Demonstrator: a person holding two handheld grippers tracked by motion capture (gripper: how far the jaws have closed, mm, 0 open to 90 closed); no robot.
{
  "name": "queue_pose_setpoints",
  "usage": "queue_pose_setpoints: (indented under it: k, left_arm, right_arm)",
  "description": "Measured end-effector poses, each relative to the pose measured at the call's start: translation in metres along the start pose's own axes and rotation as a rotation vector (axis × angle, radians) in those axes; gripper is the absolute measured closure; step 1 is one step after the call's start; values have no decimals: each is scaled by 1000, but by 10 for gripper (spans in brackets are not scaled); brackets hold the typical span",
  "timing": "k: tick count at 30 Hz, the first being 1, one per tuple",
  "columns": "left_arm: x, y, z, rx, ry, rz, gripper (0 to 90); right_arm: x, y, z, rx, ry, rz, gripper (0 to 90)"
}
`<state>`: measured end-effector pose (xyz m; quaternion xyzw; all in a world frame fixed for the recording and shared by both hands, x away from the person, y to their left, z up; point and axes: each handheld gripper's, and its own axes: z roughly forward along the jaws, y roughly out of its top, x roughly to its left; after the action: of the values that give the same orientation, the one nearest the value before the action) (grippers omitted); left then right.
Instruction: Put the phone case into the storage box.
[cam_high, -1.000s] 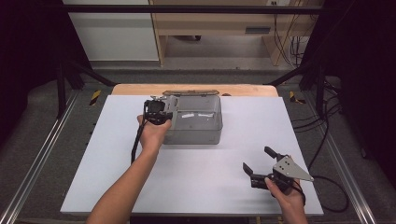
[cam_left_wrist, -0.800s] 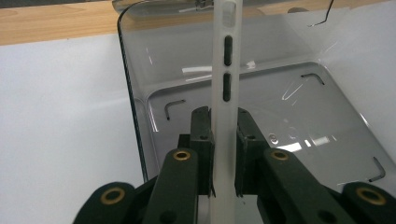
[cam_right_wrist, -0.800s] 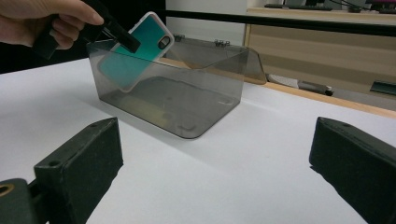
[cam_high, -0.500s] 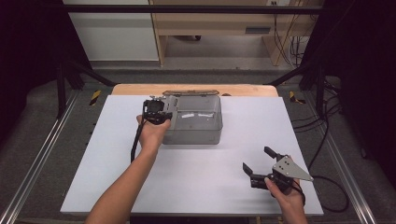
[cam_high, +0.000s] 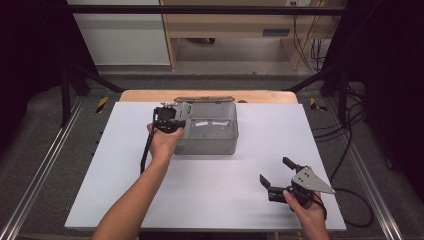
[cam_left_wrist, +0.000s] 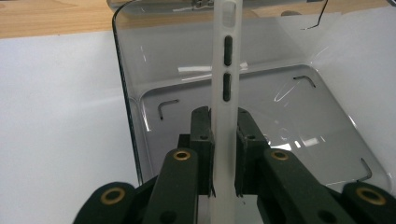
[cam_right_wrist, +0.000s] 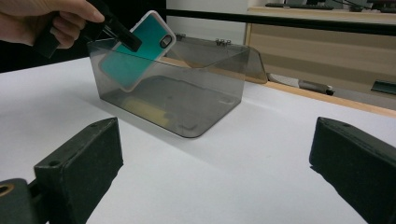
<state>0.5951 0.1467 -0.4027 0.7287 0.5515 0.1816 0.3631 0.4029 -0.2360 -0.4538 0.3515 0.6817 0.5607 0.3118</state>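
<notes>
A teal phone case with a white rim hangs tilted at the left end of a clear smoky plastic box, its lower part inside the box. My left gripper is shut on the case's edge; in the left gripper view the two pads pinch the white rim above the box floor. My right gripper rests open near the table's front right, with nothing between its jaws, and faces the box.
The box's hinged lid lies open behind it, over the wooden strip at the table's far edge. The white tabletop spreads wide between the box and the right gripper. Cables run off the right side.
</notes>
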Motion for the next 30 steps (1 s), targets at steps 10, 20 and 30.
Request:
queue_pose_setpoints:
  k: [10, 20, 30]
  left_arm:
    - [-3, -1, 2, 13, -1, 8, 808]
    - [-4, -1, 2, 20, 2, 9, 808]
    - [-3, 0, -1, 24, 31, 24, 808]
  right_arm:
    - [0, 0, 0, 0, 0, 1, 29]
    - [0, 0, 0, 3, 1, 3, 29]
    - [0, 0, 0, 4, 2, 3, 29]
